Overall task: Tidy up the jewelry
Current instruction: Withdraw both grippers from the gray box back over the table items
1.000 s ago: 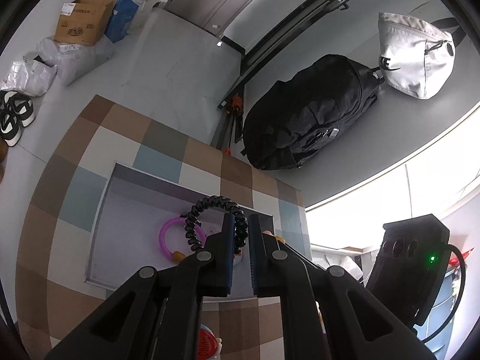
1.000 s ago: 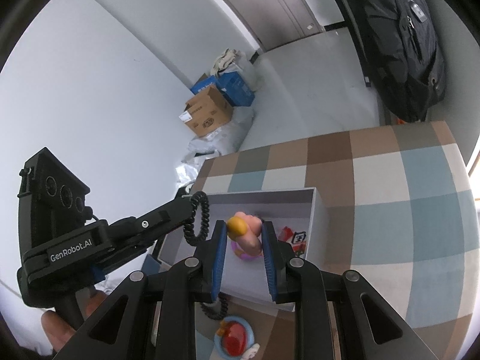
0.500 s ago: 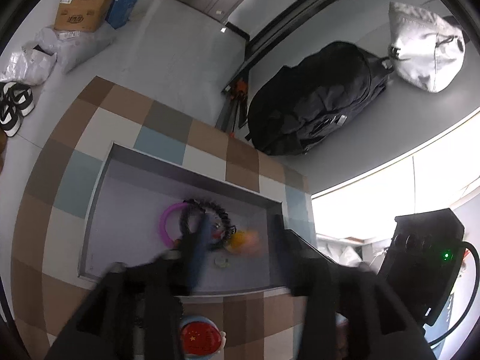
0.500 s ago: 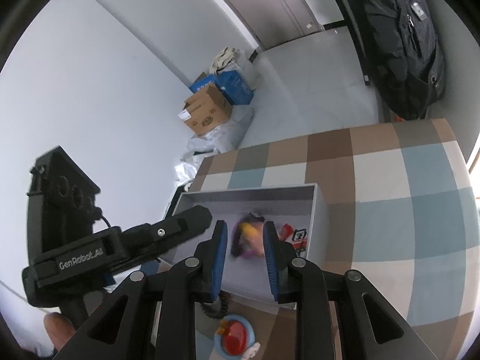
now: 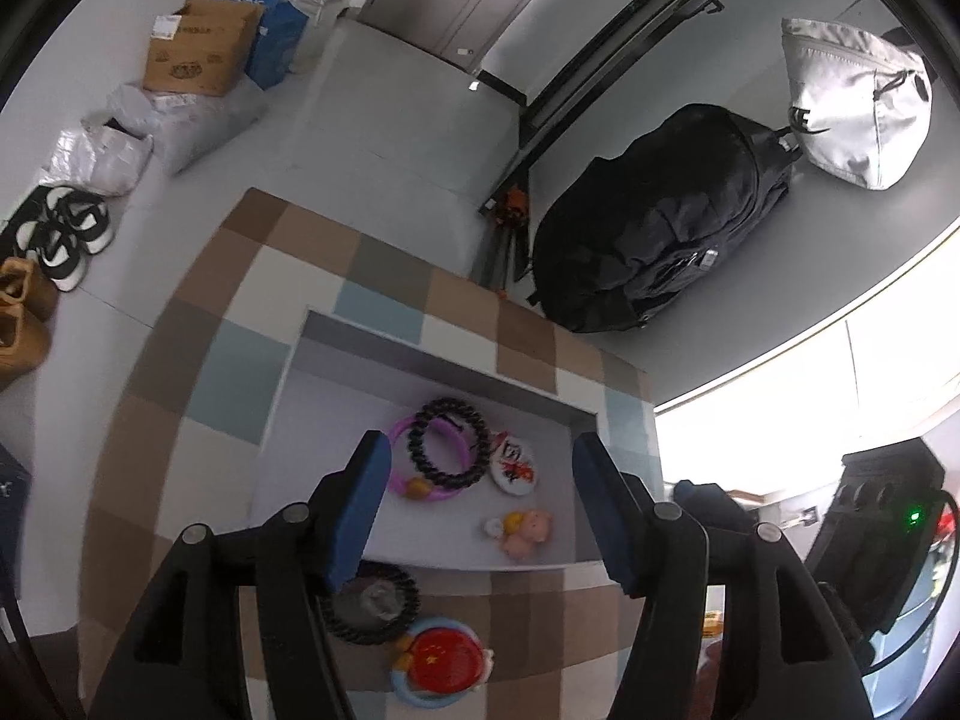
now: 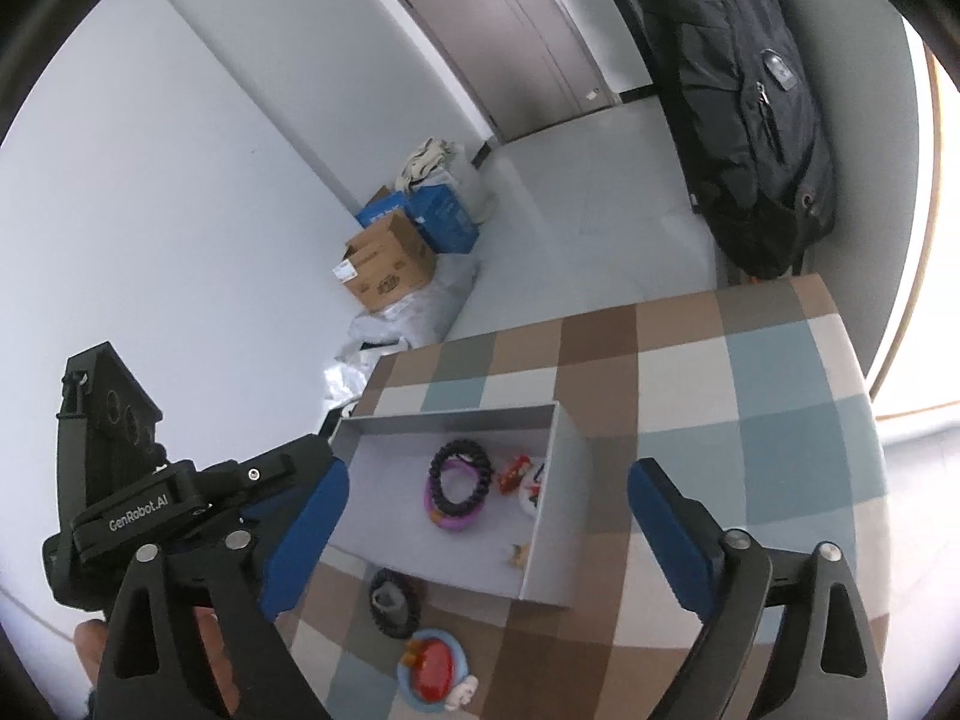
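Lived-in home room, shoes [image 5: 63, 234] on grey floor [image 5: 384, 120], cardboard box [image 5: 201, 48], black backpack [image 5: 654, 228] against wall, checkered-cloth bench [image 6: 690, 372], closed door [image 6: 528, 30]

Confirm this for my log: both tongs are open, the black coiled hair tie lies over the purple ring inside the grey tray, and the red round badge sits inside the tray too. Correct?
Not quite. The red round badge sits outside the grey tray, on the checkered cloth in front of it, as the left wrist view shows. The rest holds: both the left tongs and right tongs are open, and the black coiled hair tie lies over the purple ring inside the tray.
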A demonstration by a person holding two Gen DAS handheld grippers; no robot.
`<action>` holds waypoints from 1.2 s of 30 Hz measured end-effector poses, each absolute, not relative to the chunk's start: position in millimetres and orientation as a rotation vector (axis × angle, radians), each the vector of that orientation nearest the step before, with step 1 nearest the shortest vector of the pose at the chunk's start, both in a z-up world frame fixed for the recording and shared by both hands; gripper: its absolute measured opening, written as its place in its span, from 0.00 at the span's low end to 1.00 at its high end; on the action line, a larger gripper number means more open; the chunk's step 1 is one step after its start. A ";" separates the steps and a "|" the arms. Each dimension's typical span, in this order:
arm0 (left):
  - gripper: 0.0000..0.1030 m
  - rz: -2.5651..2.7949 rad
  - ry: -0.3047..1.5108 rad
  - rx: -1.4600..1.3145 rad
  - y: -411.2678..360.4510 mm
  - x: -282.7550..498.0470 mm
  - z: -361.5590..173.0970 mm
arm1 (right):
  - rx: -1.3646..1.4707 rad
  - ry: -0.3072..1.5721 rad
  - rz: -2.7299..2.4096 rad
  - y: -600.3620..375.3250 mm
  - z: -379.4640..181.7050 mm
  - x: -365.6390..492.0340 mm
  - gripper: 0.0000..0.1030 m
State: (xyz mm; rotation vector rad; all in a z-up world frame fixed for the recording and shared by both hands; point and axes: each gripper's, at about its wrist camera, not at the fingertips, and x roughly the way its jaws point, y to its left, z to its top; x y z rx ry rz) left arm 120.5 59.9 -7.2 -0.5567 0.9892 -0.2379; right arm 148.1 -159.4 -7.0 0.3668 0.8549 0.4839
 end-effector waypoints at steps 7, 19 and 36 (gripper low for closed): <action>0.57 -0.228 0.977 -0.499 59.0 102.4 -5.4 | 0.330 0.816 0.466 -165.7 0.2 128.8 1.00; 0.58 -0.234 0.996 -0.398 46.7 72.9 -10.7 | 0.274 0.808 0.441 -168.5 -0.7 96.6 1.00; 0.73 -0.159 1.108 -0.329 51.7 54.7 -46.3 | 0.203 0.870 0.458 -156.5 -17.4 74.8 1.00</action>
